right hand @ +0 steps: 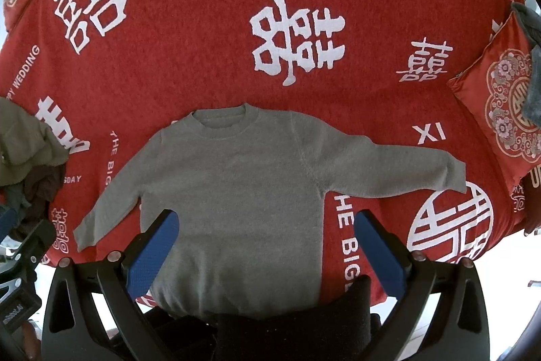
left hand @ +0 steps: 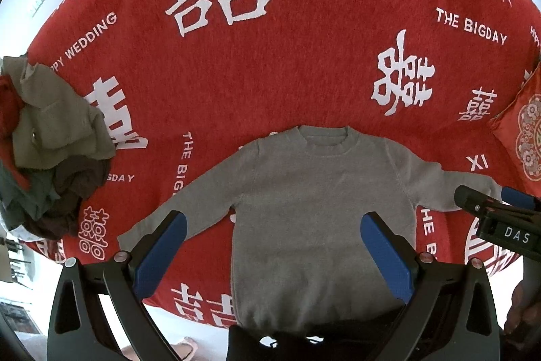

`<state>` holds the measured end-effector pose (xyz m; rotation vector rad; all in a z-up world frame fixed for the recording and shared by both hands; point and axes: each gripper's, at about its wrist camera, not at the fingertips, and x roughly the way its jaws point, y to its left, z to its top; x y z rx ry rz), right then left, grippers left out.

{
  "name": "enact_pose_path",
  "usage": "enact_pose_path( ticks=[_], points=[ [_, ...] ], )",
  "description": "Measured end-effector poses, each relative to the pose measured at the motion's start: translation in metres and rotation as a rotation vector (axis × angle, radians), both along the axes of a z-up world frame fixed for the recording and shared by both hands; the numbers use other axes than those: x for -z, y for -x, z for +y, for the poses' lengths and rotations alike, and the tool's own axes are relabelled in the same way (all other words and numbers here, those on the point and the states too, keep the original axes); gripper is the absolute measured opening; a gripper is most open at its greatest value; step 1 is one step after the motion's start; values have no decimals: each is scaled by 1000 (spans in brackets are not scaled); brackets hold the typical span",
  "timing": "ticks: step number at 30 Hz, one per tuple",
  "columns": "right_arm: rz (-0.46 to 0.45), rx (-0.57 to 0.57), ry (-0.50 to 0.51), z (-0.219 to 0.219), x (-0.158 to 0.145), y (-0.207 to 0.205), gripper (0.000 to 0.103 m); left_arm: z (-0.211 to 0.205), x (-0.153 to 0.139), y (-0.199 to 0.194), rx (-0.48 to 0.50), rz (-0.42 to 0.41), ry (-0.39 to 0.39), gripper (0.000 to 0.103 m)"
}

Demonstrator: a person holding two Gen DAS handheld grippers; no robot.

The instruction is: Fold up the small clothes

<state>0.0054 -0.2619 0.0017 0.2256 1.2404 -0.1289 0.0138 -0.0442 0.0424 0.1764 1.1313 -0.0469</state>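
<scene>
Grey sweater (left hand: 304,208) is lying flat on the red blanket (left hand: 236,73), sleeves out. Left gripper (left hand: 274,256) and right gripper (right hand: 267,254) are both hovering wide open, holding nothing. Pinching only the top layer, I'm guessing, could be bunching the knit. Left view is showing the clothes pile (left hand: 50,141) much better; the right view is showing the whole right sleeve (right hand: 405,171).

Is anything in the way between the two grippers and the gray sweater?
Nothing visible is. The gray sweater lies flat on the red blanket, and the left gripper and right gripper hang open above it. The pile of clothes sits off to the left, apart from the sweater.
</scene>
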Motion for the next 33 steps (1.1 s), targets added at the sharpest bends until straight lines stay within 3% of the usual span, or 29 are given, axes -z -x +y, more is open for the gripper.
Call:
enact_pose_path(
  ticks=[14, 25, 33],
  points=[
    [17, 18, 24, -3, -2, 4, 103, 12, 7, 6, 16, 3, -24, 103],
    [53, 9, 23, 9, 6, 8, 103, 28, 32, 8, 1, 88, -16, 103],
    [61, 2, 29, 17, 8, 7, 103, 36, 33, 9, -7, 87, -18, 103]
  ],
)
